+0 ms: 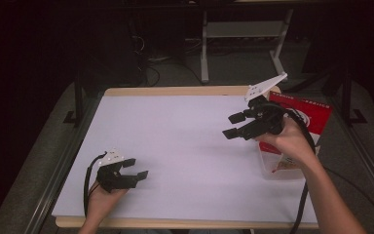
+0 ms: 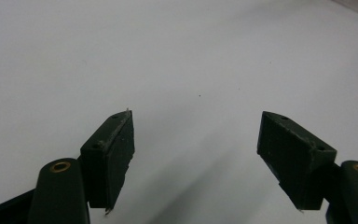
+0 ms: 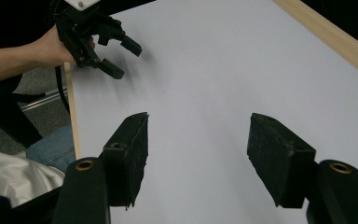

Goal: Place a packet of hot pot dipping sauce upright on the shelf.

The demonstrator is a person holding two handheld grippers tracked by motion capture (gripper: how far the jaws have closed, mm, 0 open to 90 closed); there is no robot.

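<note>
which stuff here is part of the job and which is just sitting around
In the job: left gripper, open, empty; right gripper, open, empty; red-and-white packet and clear tub beside the right hand.

Lying about: white table sheet, metal frame behind.

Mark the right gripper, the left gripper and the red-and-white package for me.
right gripper (image 1: 233, 125), high view, between its open jaw tips.
left gripper (image 1: 136, 167), high view, between its open jaw tips.
red-and-white package (image 1: 316, 113), high view, on its red top face.
</note>
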